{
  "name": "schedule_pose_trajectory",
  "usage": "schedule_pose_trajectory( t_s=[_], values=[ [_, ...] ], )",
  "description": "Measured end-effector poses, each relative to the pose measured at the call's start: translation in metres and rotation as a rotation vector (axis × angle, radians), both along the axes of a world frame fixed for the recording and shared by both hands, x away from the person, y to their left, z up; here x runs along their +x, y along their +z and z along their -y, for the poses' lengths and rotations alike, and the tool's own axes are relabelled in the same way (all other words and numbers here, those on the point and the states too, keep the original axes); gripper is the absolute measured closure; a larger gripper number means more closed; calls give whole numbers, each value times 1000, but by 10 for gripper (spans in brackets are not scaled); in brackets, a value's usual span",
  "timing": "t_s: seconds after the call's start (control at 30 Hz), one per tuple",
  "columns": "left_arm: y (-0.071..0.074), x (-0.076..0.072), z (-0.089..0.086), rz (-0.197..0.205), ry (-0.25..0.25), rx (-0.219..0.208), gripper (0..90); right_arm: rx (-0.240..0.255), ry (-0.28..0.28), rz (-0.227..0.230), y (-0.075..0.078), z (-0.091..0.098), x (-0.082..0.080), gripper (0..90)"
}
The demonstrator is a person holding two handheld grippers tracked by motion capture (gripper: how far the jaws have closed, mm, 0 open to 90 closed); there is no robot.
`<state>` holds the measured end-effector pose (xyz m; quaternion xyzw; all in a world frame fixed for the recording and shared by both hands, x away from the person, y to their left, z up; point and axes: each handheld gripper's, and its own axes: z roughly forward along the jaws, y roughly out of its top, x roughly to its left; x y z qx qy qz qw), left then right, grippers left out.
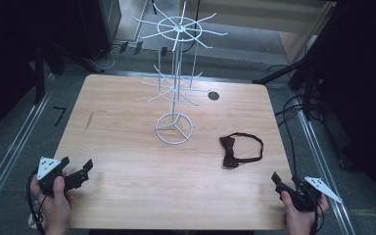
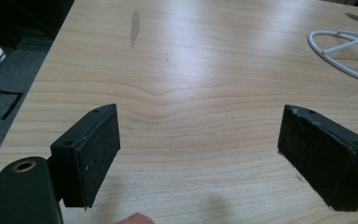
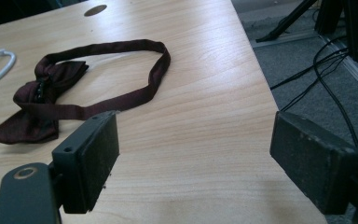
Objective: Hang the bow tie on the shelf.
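A dark red bow tie (image 1: 229, 152) with its strap looped out to the right lies on the wooden table (image 1: 127, 147), right of centre. It also lies ahead and left of the jaws in the right gripper view, bow tie (image 3: 42, 100). A white wire display stand (image 1: 175, 88) with hooked arms rises at the table's middle back. My left gripper (image 1: 81, 172) is held at the near left corner, open and empty (image 2: 198, 154). My right gripper (image 1: 280, 183) is held at the near right corner, open with nothing between its pads (image 3: 193, 158).
A round dark hole (image 1: 213, 95) is set in the table behind the stand. The stand's ring base (image 2: 342, 51) shows far right in the left gripper view. Cables (image 3: 326, 79) and tripod legs lie on the grey floor past the table's right edge.
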<state>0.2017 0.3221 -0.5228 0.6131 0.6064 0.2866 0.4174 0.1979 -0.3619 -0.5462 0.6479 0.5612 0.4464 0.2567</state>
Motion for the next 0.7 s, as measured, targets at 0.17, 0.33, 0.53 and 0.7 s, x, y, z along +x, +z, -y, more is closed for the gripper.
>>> schedule_pose_trajectory(
  t_s=[0.17,0.33,0.53,0.7],
  values=[
    [0,0,0,2,-2,-2,135,22,-12,-7,3,-1,0,154],
    [0,0,0,2,-3,-4,135,-4,4,-10,12,-12,4,154],
    [0,1,0,0,-4,-2,136,-29,17,-3,21,-21,11,154],
    [0,1,0,0,-4,-2,136,-43,27,-8,26,-29,16,154]
  ],
)
